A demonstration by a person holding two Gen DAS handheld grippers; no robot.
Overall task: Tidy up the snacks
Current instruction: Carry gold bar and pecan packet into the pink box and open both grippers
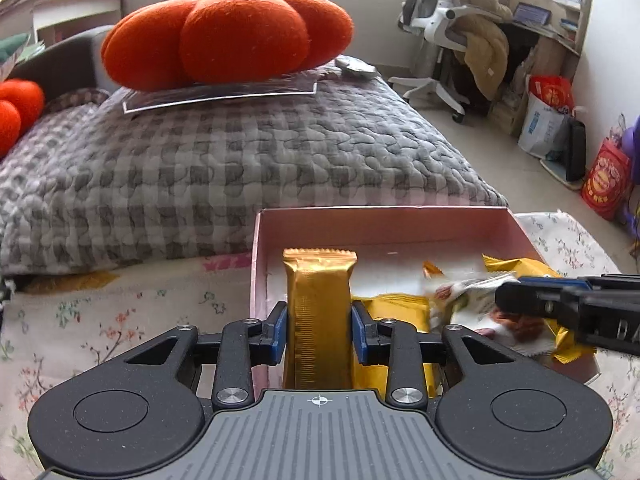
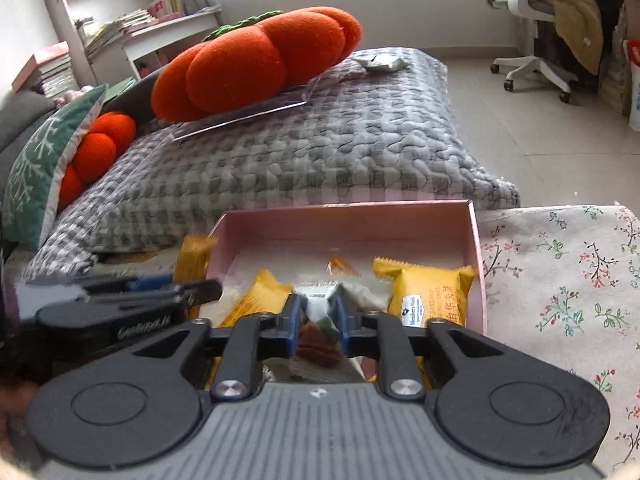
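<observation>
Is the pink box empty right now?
No. The pink box already holds yellow snack packets, and the right gripper is shut on a white nut packet over it.

Gold snack bar (image 1: 319, 312): metallic foil wrapper, glossy, ribbed along its crimped seams. Yellow snack packets (image 2: 430, 298): smooth plastic film, slight sheen. Pink box (image 1: 384, 224): matt cardboard, smooth walls. Left gripper (image 1: 319, 330): matt black plastic, grainy (shiny metal screw heads), blue pads. Quilt (image 1: 240, 168): grey checked cloth, puckered stitching. Pumpkin cushion (image 1: 228, 36): fuzzy orange felt. Floral tablecloth (image 2: 568, 280): matt woven cloth.
</observation>
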